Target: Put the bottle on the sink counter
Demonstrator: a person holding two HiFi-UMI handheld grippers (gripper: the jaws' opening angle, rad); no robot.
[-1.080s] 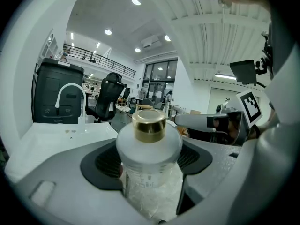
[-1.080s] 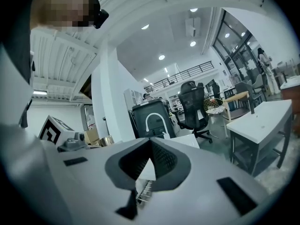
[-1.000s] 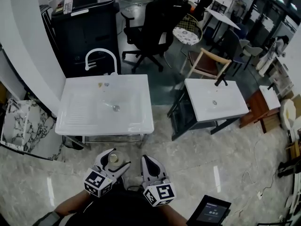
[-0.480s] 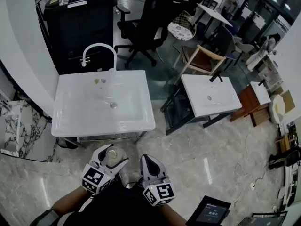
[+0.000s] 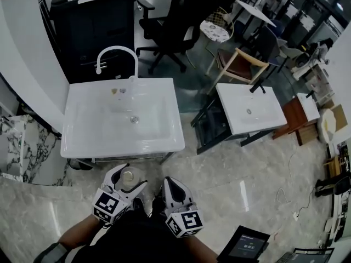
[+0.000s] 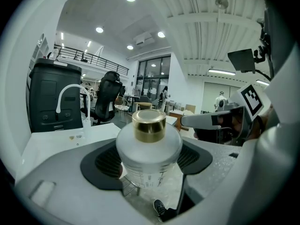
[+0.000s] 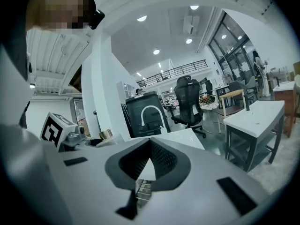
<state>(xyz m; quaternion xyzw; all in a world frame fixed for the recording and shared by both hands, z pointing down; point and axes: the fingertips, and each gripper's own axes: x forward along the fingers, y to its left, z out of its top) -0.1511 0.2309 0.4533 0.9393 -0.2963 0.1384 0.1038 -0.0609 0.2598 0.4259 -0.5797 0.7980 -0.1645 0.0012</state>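
A frosted white bottle (image 6: 149, 149) with a gold cap (image 6: 149, 124) stands upright between the jaws of my left gripper (image 5: 125, 182), which is shut on it. From the head view its gold cap (image 5: 127, 175) shows from above, just in front of the white sink (image 5: 123, 119). My right gripper (image 5: 172, 189) hangs beside the left one, its jaws closed with nothing between them. The sink counter (image 6: 56, 142) with a white curved faucet (image 6: 70, 97) lies ahead in the left gripper view, and the faucet (image 7: 151, 115) also appears in the right gripper view.
A second, smaller white sink (image 5: 249, 109) stands to the right. Behind the sinks are a black cabinet (image 5: 90, 21), a black office chair (image 5: 175, 21) and a wooden chair (image 5: 239, 67). A white pillar (image 5: 27, 48) rises at the left. The floor (image 5: 247, 179) is pale marble tile.
Both grippers with the bottle have stayed low in front of the sink; the view has shifted slightly, and the sink now sits a little closer to the grippers.
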